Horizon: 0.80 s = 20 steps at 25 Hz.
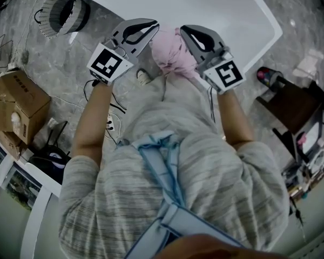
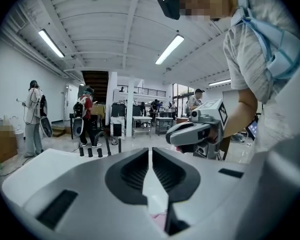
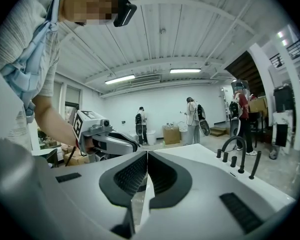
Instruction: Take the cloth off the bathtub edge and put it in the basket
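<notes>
Seen from the head camera looking steeply down, a person in a grey striped top holds a gripper in each hand, arms stretched toward a white bathtub that fills the upper middle of the frame.

A pink cloth sits bunched on the near edge of the bathtub, just above the centre of the frame and directly between the two grippers. The left gripper angles in from the left, with its tip just beside the cloth's upper left. The right gripper comes in from the right, close against the cloth's right side.

The basket, round with a dark mesh wall, stands on the grey marbled floor at the upper left, well apart from the cloth. A cardboard box stands at the left edge.

In the left gripper view, the left gripper has its fingers pressed fully together. A sliver of pink shows low in the slit, and the tips pinch nothing. The right gripper shows beyond them.

In the right gripper view, the right gripper is likewise closed tight and holds nothing. The left gripper is at centre left, and a dark faucet stands on the bathtub rim at the right. Other people stand far off in the room.
</notes>
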Available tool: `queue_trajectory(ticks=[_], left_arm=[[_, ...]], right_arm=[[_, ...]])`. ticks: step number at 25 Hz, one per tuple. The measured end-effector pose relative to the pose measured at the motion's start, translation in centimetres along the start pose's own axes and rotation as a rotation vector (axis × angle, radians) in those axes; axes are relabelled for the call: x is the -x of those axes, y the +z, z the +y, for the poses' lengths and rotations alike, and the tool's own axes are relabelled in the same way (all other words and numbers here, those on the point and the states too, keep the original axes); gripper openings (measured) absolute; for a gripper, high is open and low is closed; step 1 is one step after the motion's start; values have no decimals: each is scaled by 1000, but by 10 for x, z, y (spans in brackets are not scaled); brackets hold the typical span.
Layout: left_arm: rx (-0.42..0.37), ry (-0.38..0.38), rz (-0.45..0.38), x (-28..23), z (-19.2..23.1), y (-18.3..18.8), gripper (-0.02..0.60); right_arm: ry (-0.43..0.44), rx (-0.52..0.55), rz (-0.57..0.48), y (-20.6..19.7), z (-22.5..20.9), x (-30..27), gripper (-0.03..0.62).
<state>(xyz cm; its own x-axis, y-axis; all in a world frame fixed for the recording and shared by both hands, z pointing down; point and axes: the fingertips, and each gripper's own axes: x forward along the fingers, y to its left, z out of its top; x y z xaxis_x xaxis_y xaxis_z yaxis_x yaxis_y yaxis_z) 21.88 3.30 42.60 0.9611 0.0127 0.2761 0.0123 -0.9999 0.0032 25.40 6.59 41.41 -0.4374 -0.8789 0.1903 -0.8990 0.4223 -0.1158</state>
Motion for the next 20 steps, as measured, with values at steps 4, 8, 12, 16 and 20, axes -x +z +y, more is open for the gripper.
queue_trajectory(ticks=[4, 8, 12, 16, 20], left_arm=[[0, -47, 9, -11, -9, -10, 5], [-38, -104, 71, -29, -23, -32, 16], [-15, -177, 93, -44, -38, -49, 41], [-42, -249, 168, -54, -50, -77, 102], [-112, -338, 280, -62, -65, -115, 171]], right_arm=[[-2, -35, 12, -15, -2, 8, 3], [12, -45, 31, -34, -1, 14, 5], [-17, -50, 86, -60, -11, 20, 73], [-39, -61, 159, -90, -20, 26, 155], [-38, -64, 241, -122, -22, 35, 190]])
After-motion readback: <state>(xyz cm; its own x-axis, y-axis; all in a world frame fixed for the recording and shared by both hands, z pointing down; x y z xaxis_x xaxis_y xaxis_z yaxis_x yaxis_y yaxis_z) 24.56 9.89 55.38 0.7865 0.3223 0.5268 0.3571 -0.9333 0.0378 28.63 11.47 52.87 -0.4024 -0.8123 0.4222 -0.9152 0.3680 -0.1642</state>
